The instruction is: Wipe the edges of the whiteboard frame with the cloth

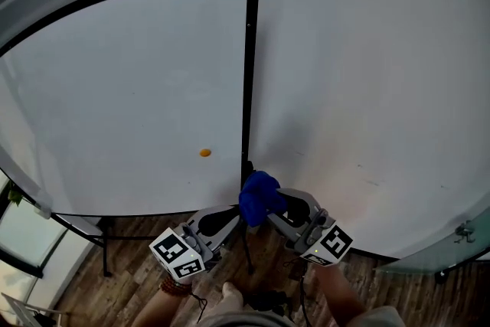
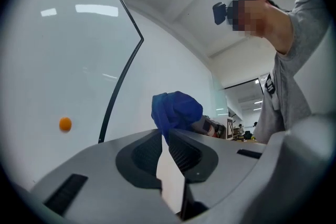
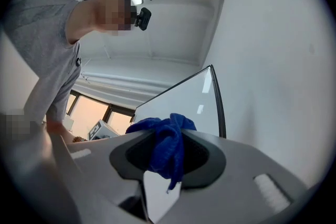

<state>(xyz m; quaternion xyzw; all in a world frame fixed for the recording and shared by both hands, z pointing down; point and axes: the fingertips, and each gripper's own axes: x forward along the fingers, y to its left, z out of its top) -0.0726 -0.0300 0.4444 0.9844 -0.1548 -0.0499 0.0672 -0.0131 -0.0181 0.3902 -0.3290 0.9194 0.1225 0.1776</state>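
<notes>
The whiteboard stands against a white wall, and its black frame [image 1: 247, 88] runs down the right edge to a lower corner. At that corner my right gripper [image 1: 268, 207] is shut on a bunched blue cloth [image 1: 259, 197], which touches the frame's lower end. The cloth [image 3: 165, 144] hangs between the right gripper's [image 3: 167, 136] jaws, with the frame [image 3: 218, 102] beyond. My left gripper [image 1: 233, 224] sits just left of the cloth, below the board's bottom edge. Its jaws [image 2: 164, 136] show a narrow gap with nothing in it; the cloth [image 2: 176, 110] lies past their tips.
A small orange magnet [image 1: 205, 152] sticks low on the board, also in the left gripper view [image 2: 64, 124]. The board's black stand legs [image 1: 99, 241] rest on a wooden floor [image 1: 138, 279]. A curved white wall [image 1: 367, 88] fills the right. A glass panel fitting [image 1: 463, 232] sits at far right.
</notes>
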